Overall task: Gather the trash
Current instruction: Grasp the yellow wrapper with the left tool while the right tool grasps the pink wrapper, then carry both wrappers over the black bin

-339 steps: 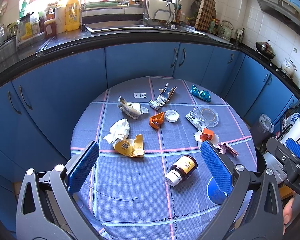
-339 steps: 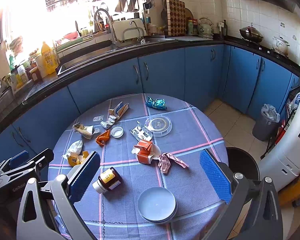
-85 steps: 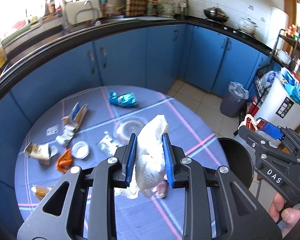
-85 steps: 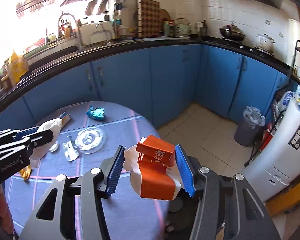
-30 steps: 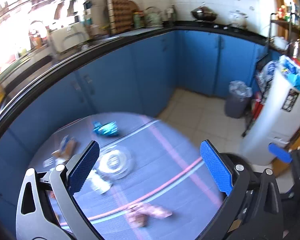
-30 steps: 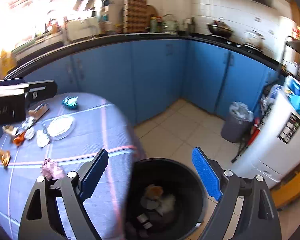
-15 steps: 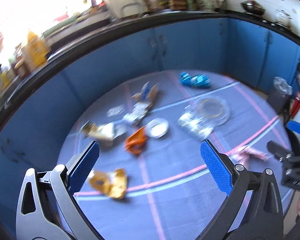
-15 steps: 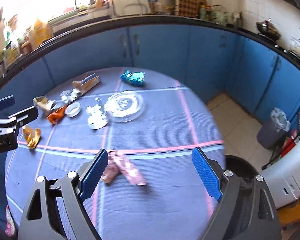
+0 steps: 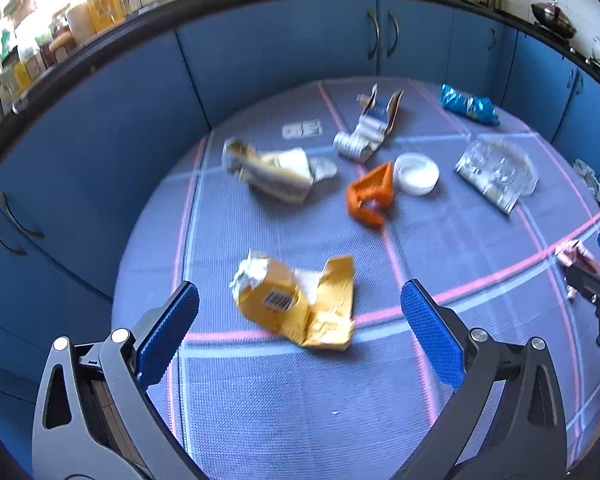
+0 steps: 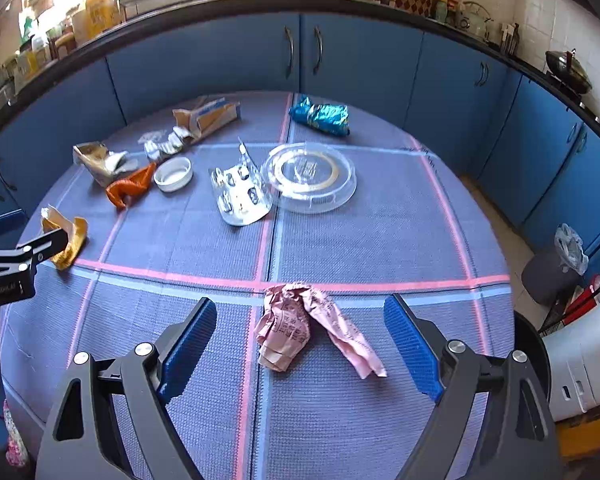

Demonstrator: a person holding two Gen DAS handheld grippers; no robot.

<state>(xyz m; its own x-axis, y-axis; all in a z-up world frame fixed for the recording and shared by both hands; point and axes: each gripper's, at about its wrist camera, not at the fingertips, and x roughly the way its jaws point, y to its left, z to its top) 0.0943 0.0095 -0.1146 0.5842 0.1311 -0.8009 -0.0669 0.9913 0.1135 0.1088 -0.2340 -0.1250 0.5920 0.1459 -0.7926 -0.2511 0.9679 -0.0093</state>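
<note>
Left tool (image 9: 300,334), right tool (image 10: 300,344): grey frames, blue ribbed pads (silver screws).

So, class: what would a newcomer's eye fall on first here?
The crumpled yellow wrapper lies between the open jaws of the left gripper. The crumpled pink paper lies between those of the right gripper. More litter sits beyond on the round table.

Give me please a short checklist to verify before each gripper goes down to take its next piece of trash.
1. Left gripper open and empty: ok.
2. Right gripper open and empty: ok.
3. Yellow wrapper lies between the left fingers' line: ok.
4. Pink crumpled paper lies between the right fingers' line: ok.
5. Other trash clear of both targets: ok.
6. Bin free to receive: cannot tell, only its rim shows.
</note>
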